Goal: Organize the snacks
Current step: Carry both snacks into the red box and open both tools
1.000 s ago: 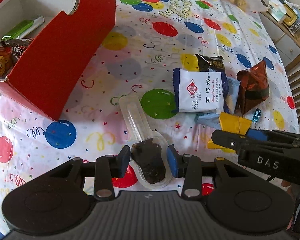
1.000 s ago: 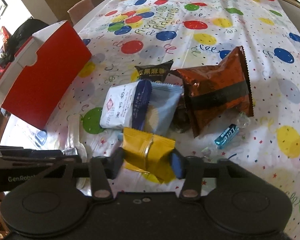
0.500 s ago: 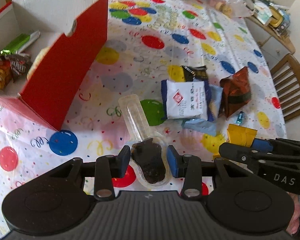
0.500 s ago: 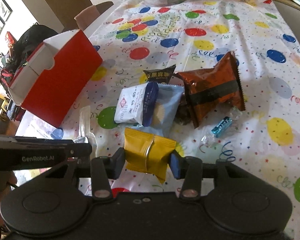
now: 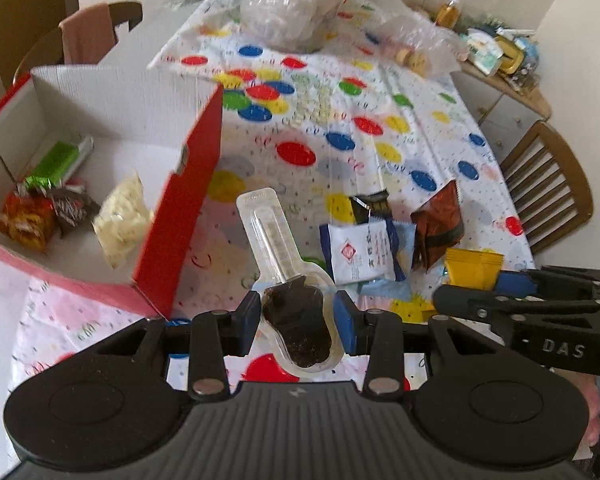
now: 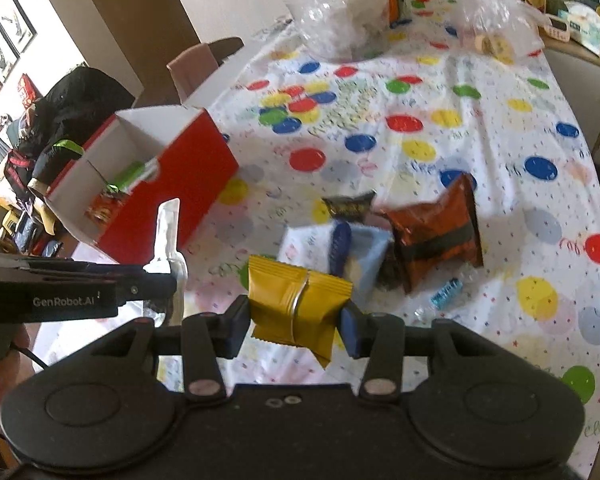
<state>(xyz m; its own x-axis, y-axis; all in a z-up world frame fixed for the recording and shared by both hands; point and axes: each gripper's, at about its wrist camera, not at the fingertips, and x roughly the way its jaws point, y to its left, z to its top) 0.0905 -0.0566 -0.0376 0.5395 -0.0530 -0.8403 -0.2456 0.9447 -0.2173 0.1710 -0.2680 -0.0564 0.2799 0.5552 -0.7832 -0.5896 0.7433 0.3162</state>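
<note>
Red box (image 5: pixel 188 208) near the bench's left edge, already holding a green bar (image 5: pixel 56 164), an orange pack (image 5: pixel 24 216), a dark pack and a pale bag (image 5: pixel 124 216). Left claw (image 5: pixel 296 316) clamped on a clear spoon-shaped pack (image 5: pixel 284 264) with dark filling, up off the bench. Mid-bench, toward the right edge: white-blue pack (image 6: pixel 316 240), black pack (image 6: pixel 348 206), brown pouch (image 6: pixel 436 236), small blue candy (image 6: pixel 446 292) left to sort. Right claw (image 6: pixel 296 320) pinching a yellow packet (image 6: pixel 296 304). Roughly halfway, probably.
</note>
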